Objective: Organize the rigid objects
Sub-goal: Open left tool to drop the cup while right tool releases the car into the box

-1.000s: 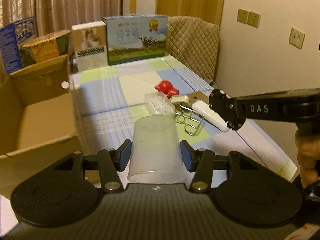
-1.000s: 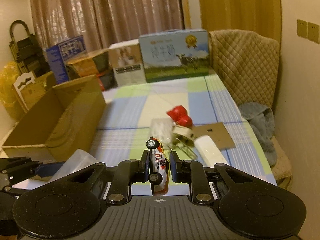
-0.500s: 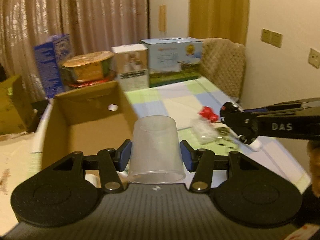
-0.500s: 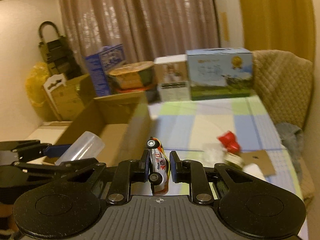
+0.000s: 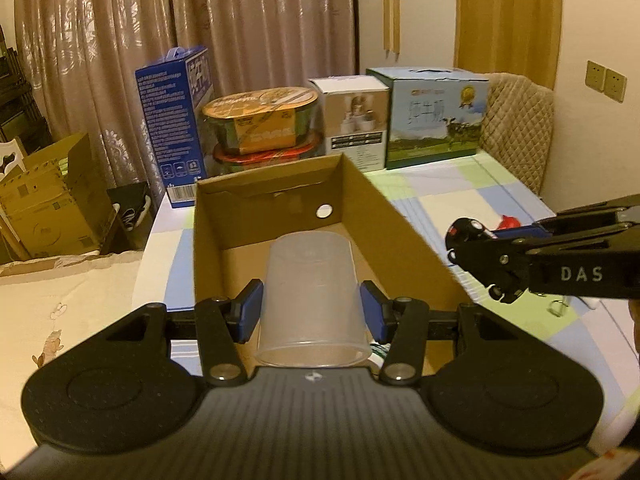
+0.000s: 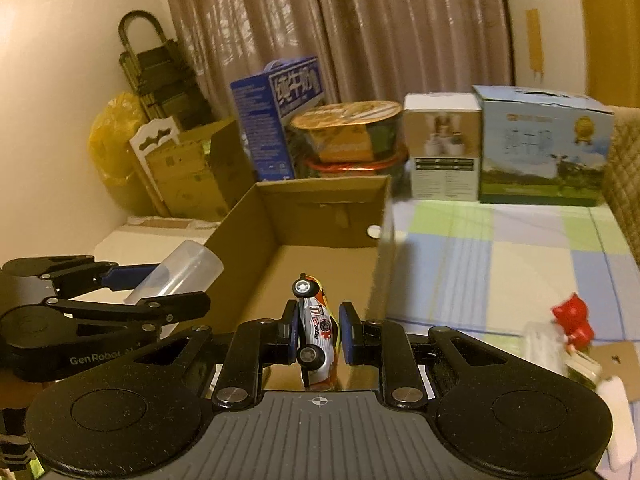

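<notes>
Left gripper [image 5: 311, 312] holds a translucent plastic cup [image 5: 311, 292] between its blue pads [image 5: 250, 312]; pads press on opposite sides of the cup wall, near the rim; the rim faces the camera and the closed base points forward over the open cardboard box [image 5: 404, 224]. Right gripper [image 6: 319, 330] is clamped on a toy racing car [image 6: 316, 328]; the car stands on end between the jaws, one wheel above the pads, one level with them; its lower end is hidden behind the gripper body. Both grippers hang over the near edge of the box; whether either load is past the box wall cannot be judged reliably from these distorted views. Red toy [image 6: 572, 318] lies on the checked tablecloth [image 6: 500, 248], well apart from the box.
</notes>
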A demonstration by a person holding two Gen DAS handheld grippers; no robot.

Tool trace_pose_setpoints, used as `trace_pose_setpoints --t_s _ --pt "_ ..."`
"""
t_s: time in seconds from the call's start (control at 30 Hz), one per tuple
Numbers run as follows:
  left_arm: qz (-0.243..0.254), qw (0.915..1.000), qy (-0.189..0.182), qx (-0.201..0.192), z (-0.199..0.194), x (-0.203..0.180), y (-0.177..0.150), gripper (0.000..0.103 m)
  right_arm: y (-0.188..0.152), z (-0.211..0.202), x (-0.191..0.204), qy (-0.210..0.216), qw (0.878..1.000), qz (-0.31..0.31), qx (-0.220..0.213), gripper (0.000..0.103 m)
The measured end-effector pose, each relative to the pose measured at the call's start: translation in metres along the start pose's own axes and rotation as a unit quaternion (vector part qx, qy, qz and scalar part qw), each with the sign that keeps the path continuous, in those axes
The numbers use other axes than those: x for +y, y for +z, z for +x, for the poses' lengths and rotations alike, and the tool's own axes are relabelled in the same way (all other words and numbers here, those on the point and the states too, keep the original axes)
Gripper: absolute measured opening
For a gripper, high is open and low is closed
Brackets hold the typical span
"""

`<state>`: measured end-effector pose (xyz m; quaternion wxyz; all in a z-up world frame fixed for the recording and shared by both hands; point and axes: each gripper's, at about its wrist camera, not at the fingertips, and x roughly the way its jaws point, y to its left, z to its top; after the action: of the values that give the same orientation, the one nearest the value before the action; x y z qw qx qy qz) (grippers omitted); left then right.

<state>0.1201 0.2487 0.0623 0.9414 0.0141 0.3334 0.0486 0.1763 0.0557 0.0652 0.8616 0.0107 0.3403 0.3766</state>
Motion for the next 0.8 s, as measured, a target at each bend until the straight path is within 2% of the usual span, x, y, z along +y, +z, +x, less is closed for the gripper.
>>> trace_pose_setpoints --t_s 0.33,0.8 --pt "-0.003 0.9998 -0.003 0.018 0.034 0.016 0.0 0.047 0.004 0.051 0.003 -0.006 1.0 -0.012 0.026 0.017" --pt "-0.004 0.9993 0.0 0.038 0.069 0.025 0.0 0.048 -0.002 0.078 -0.009 -0.012 0.999 -0.014 0.043 0.017"
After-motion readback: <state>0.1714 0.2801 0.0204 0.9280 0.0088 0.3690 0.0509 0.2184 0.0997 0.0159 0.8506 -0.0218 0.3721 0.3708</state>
